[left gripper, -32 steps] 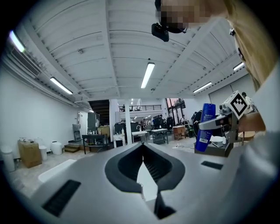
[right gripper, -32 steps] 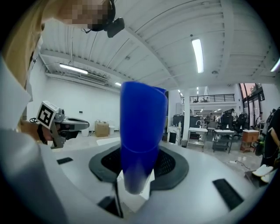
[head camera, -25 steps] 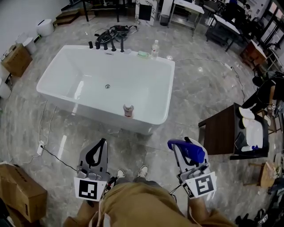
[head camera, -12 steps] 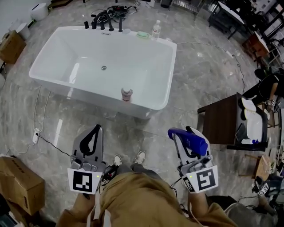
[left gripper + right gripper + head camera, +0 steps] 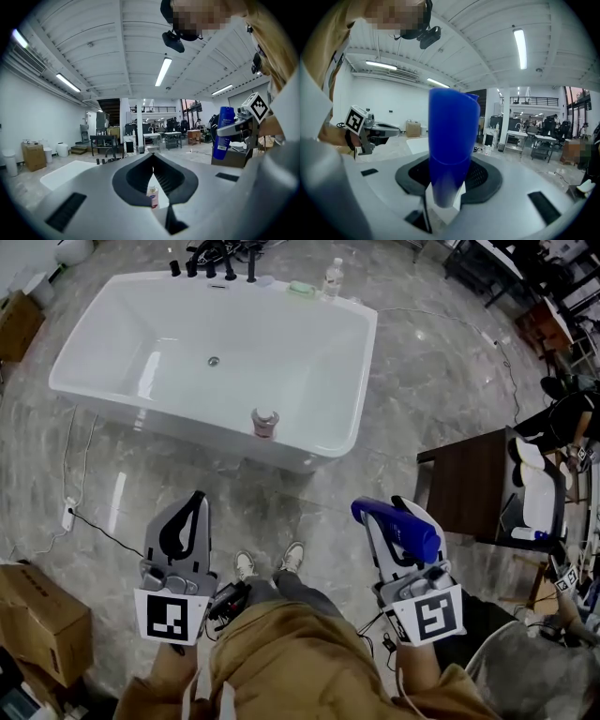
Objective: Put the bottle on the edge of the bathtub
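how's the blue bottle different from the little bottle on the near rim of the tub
Hold: the blue bottle is clamped between the fingers of the right gripper, away from the bathtub. The small bottle stands free on the bathtub's near rim.
Colour: the blue bottle is solid dark blue, while the small bottle is pale and pinkish.
Shared: both look roughly upright.

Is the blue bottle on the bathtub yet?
Not yet. Done: the blue bottle is picked up. In hand: the right gripper has it clamped in its jaws; the left gripper is shut and empty. Left: carry it over to the bathtub and stand it on the edge, where a small bottle stands.
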Demonstrator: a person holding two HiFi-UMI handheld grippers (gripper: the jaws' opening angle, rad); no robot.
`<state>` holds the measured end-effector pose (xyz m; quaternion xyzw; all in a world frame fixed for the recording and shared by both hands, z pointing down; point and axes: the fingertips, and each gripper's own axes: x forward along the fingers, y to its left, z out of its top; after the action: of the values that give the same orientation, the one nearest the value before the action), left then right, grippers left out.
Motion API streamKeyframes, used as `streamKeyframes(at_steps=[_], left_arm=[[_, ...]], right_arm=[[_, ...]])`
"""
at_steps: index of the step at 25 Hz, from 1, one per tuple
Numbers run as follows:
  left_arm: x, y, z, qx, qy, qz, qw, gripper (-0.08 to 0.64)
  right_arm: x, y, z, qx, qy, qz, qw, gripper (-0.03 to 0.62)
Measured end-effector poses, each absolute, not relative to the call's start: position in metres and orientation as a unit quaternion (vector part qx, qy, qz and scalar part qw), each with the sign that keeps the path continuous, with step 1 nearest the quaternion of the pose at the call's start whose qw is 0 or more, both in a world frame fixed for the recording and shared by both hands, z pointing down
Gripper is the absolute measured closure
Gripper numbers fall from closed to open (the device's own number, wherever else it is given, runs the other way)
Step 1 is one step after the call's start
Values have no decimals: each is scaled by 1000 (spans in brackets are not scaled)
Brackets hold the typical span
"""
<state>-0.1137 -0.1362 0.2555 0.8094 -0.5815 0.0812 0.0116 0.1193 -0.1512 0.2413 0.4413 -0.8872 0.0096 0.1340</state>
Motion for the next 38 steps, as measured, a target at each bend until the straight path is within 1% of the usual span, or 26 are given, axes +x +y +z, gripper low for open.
streamKeyframes(at_steps=[16,38], left_arm=[[-108,-166,308,814,-571,107,23,554],[-103,-202,369,809,-576,111,41,554]], right_arm=[[107,-192,294,428,-890,25,153,434],[98,-250,366,418,-892,38,167,434]])
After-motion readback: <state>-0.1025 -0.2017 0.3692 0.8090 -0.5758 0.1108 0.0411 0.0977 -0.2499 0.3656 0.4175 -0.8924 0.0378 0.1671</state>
